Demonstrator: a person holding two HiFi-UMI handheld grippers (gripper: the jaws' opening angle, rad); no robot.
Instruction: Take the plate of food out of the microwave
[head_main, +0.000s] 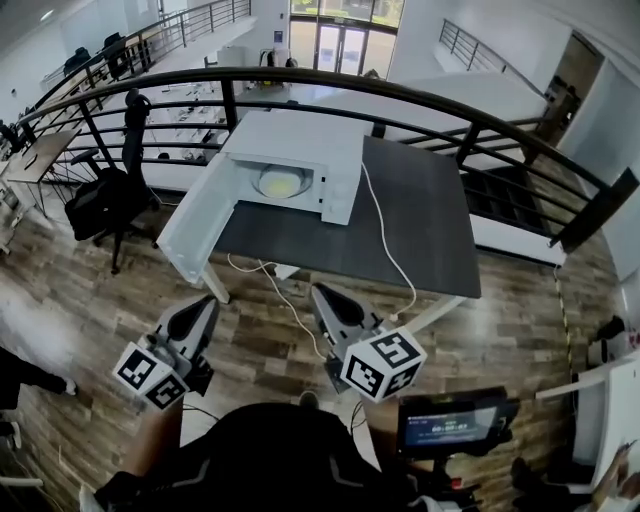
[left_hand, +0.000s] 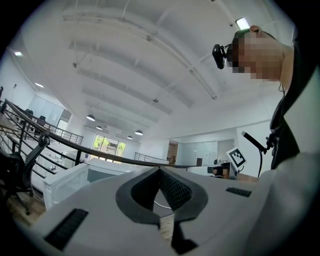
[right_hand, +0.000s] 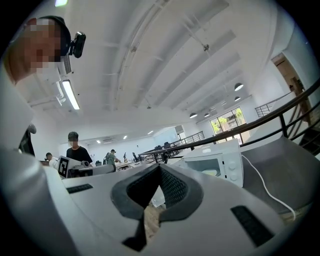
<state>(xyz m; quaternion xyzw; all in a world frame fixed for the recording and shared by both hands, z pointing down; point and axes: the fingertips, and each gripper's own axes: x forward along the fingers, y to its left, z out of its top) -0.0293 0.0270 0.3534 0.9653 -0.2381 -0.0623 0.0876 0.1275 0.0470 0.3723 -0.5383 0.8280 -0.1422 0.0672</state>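
A white microwave (head_main: 300, 150) stands on a dark table (head_main: 420, 230), its door (head_main: 195, 225) swung wide open to the left. Inside lies a pale plate of yellowish food (head_main: 281, 182). Both grippers hang low in the head view, over the wooden floor short of the table's front edge. My left gripper (head_main: 206, 303) is shut with nothing between its jaws, and so is my right gripper (head_main: 322, 293). In the left gripper view the left gripper (left_hand: 160, 170) points at the open door (left_hand: 65, 182). In the right gripper view the right gripper (right_hand: 159, 168) points left of the microwave (right_hand: 217, 160).
A curved black railing (head_main: 420, 105) runs behind the table. A black office chair (head_main: 105, 200) stands at the left. A white cable (head_main: 388, 245) trails from the microwave across the table to the floor. A small screen (head_main: 455, 425) sits by my right arm. People (right_hand: 77, 150) stand in the distance.
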